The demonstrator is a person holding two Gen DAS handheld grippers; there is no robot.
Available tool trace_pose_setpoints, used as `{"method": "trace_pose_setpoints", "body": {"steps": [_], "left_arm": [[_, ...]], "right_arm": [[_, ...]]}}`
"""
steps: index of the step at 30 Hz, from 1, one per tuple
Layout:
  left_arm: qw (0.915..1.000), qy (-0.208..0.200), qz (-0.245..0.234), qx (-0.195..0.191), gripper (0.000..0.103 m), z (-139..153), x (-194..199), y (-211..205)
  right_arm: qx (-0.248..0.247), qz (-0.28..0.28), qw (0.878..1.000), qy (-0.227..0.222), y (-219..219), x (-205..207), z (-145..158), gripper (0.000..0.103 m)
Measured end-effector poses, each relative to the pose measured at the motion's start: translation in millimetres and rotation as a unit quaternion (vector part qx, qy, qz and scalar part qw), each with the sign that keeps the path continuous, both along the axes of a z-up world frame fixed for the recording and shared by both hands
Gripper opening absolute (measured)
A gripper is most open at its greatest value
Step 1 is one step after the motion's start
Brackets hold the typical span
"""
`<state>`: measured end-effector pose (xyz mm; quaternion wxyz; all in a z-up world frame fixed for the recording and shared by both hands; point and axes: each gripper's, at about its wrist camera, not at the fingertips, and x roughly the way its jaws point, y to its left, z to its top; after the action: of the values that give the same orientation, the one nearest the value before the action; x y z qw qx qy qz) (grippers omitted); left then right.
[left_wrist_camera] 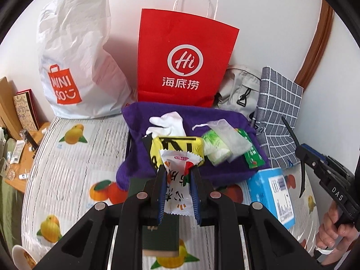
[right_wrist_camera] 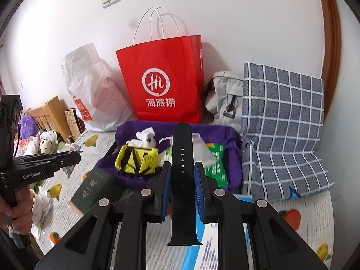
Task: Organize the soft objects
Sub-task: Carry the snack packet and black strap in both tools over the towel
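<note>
My left gripper (left_wrist_camera: 176, 168) is shut on a white snack packet (left_wrist_camera: 177, 180) with red and orange print, held above the bed. My right gripper (right_wrist_camera: 181, 165) is shut on a black watch strap (right_wrist_camera: 182, 157) that stands upright between the pads. Ahead of both lies a purple cloth (left_wrist_camera: 216, 126) (right_wrist_camera: 225, 135) lining a low basket. On it rest a white glove (left_wrist_camera: 167, 122) (right_wrist_camera: 145, 137), a yellow pouch (left_wrist_camera: 177, 146) (right_wrist_camera: 137, 159), a green tissue pack (left_wrist_camera: 216, 148) and a green sachet (left_wrist_camera: 253, 155) (right_wrist_camera: 217, 166). The right gripper (left_wrist_camera: 301, 157) also shows at the right edge of the left wrist view.
A red paper bag (left_wrist_camera: 184, 60) (right_wrist_camera: 164, 81), a white Miniso bag (left_wrist_camera: 76, 63) (right_wrist_camera: 94, 90), a grey backpack (left_wrist_camera: 238, 85) (right_wrist_camera: 225, 94) and a checked cushion (left_wrist_camera: 279, 112) (right_wrist_camera: 283, 121) line the wall. A blue box (left_wrist_camera: 272, 191) and a dark green booklet (right_wrist_camera: 94, 191) lie on the fruit-print sheet (left_wrist_camera: 74, 157).
</note>
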<state>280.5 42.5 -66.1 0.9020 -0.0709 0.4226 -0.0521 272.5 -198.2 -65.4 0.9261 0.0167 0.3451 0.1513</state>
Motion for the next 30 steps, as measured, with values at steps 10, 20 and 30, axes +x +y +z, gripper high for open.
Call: {"method": "trace_pose_setpoints", "body": {"steps": [10, 20, 30], "left_arm": [[0.9998, 0.018, -0.006, -0.001, 0.019, -9, 44, -8], [0.9999, 0.013, -0.004, -0.008, 0.020, -1, 85, -13], [0.9996, 0.022, 0.005, -0.015, 0.020, -30, 121, -7]], "right_arm": [[0.015, 0.018, 1.000, -0.003, 12, 42, 4, 0.021], [0.021, 0.021, 1.000, -0.001, 19, 89, 7, 0.021], [0.027, 0.022, 0.999, 0.029, 21, 121, -26, 0.021]]}}
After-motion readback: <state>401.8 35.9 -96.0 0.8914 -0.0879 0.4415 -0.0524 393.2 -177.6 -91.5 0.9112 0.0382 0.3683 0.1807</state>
